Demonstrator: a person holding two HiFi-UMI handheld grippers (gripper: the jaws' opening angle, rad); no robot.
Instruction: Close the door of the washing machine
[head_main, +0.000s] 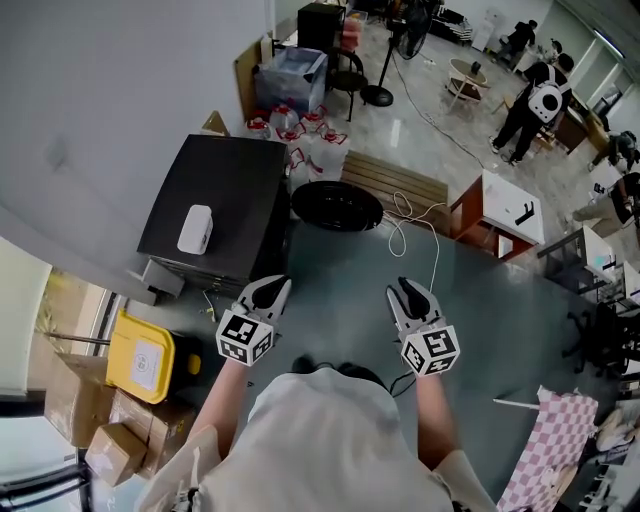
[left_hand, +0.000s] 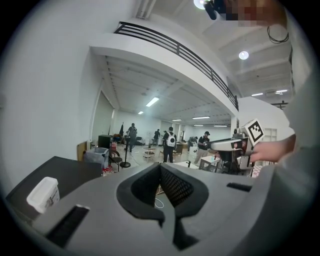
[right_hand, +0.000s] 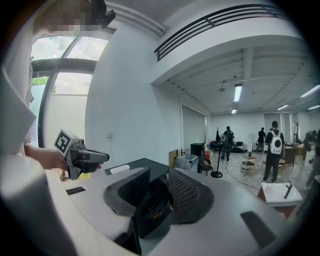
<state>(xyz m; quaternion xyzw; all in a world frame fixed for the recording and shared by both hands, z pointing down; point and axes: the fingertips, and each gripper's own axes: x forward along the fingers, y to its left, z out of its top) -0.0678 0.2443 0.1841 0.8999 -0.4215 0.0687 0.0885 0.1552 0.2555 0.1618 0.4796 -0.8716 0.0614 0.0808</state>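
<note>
The left gripper (head_main: 278, 286) has its jaws pressed together on nothing, and the right gripper (head_main: 402, 288) has them spread and empty. The washing machine (head_main: 230, 190) stands at eleven o'clock, apart from both, with its round door (head_main: 337, 205) open at twelve; only the right gripper view shows this door between jaws. A cable (head_main: 437, 250) lies at one o'clock, with people (head_main: 520, 110) farther off.

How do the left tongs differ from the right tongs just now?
The left tongs' tips meet; the right tongs' tips stand apart. The left tongs sit nearer the black washing machine; the right tongs sit farther from it, and its open door shows through their gap. Both are empty, carry a marker cube, and point away from the person.
</note>
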